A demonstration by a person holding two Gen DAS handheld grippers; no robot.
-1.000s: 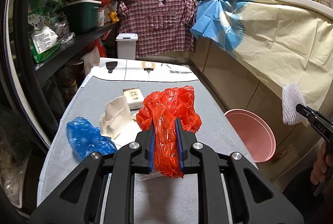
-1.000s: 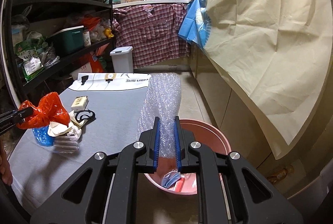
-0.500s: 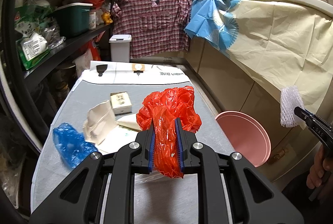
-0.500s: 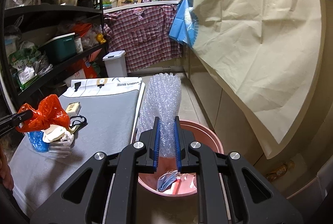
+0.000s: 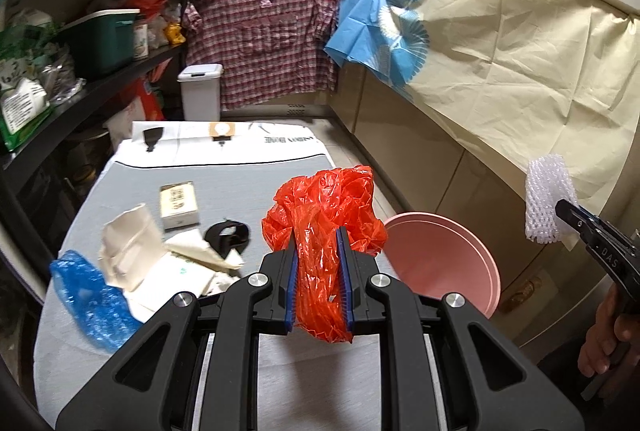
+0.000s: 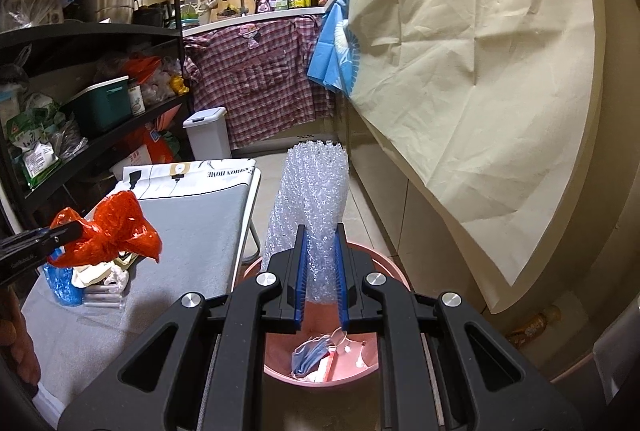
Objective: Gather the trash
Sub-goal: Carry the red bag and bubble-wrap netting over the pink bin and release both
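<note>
Trash beside table cover (image 5: pixel 224 143) printed "FASHION HOME"

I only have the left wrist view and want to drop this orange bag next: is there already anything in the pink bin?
Observer: Yes, a blue face mask lies in the pink bin.
Operator: Where is the bubble wrap?
Observer: The right gripper is shut on the bubble wrap, right above the bin's opening.
Operator: And my orange bag?
Observer: The left gripper holds the orange bag over the table, short of the bin.
</note>
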